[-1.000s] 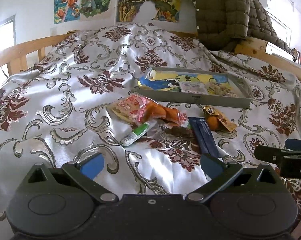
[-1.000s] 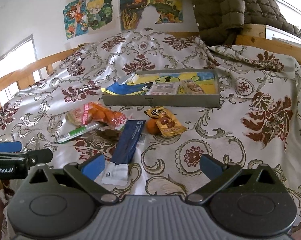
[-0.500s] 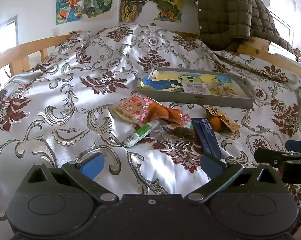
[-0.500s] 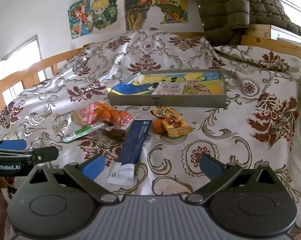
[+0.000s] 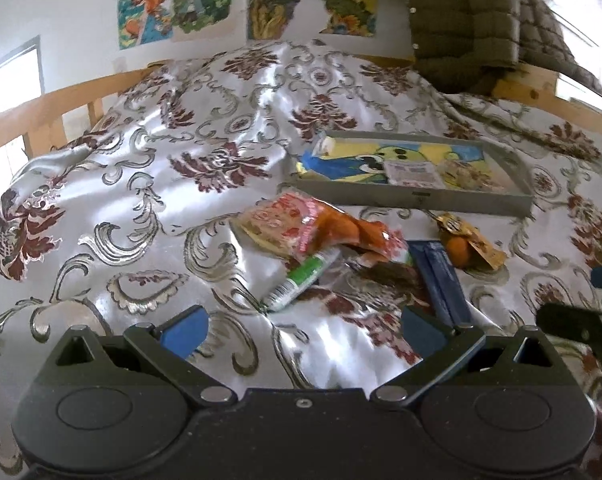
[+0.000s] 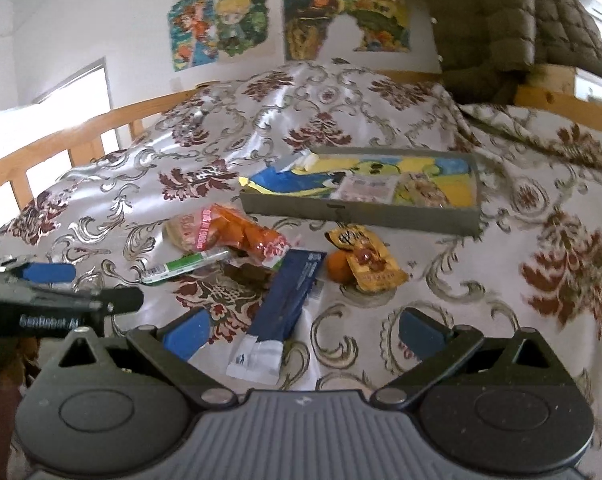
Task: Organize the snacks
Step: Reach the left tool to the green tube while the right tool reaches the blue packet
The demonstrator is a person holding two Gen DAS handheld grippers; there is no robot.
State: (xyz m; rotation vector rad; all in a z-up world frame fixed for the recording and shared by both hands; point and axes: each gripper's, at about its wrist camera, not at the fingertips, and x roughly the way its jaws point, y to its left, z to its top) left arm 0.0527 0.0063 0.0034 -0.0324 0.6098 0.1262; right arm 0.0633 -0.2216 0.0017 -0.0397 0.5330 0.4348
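Right wrist view: blue packet's white end | left: hidden

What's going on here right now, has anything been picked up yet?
Nothing is held yet. The left gripper and right gripper both hover open above the bedspread, facing a loose pile of snacks. The dark blue packet lies nearest the right gripper, next to the green tube, the orange-and-pink bag and the yellow pouch with a small orange beside it. The grey tray behind them already holds two packets.
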